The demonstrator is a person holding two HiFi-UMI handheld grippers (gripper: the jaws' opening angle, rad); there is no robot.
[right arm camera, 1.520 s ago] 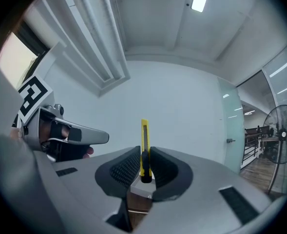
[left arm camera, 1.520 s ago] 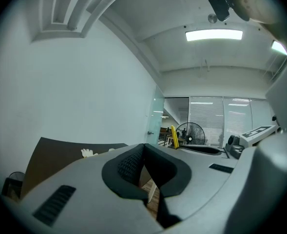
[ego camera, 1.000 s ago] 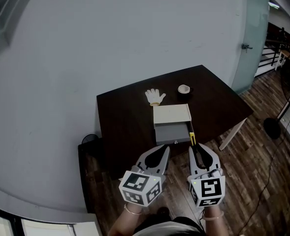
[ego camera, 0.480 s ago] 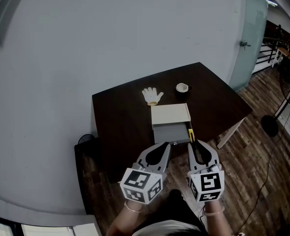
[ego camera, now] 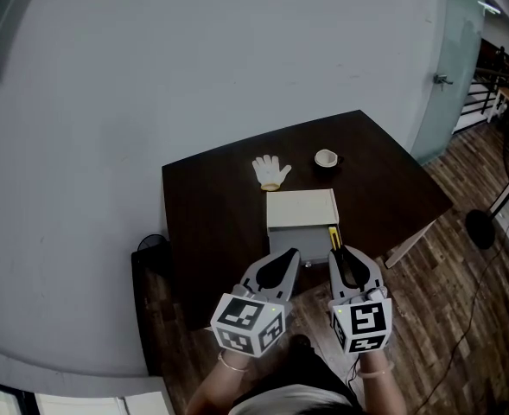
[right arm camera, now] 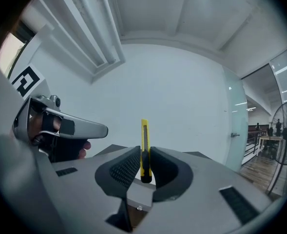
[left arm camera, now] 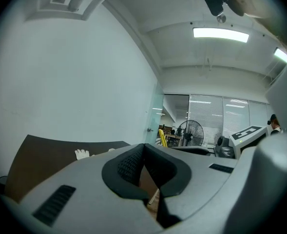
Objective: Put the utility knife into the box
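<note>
A yellow utility knife (right arm camera: 143, 149) stands upright between the jaws of my right gripper (right arm camera: 143, 167), which is shut on it. In the head view the utility knife (ego camera: 334, 238) pokes forward from the right gripper (ego camera: 347, 264), just over the near right corner of the box (ego camera: 301, 218), a shallow cream and grey box on the dark table (ego camera: 219, 206). My left gripper (ego camera: 279, 269) is held beside it at the table's near edge, shut with nothing between its jaws (left arm camera: 142, 172).
A white work glove (ego camera: 270, 172) and a roll of tape (ego camera: 325, 158) lie on the table beyond the box. A black bin (ego camera: 153, 251) stands left of the table. Wood floor, a glass door (ego camera: 451, 59) and a fan (ego camera: 483, 223) are to the right.
The view has shifted slightly; both grippers have edged forward toward the box, the right one still carrying the knife.
</note>
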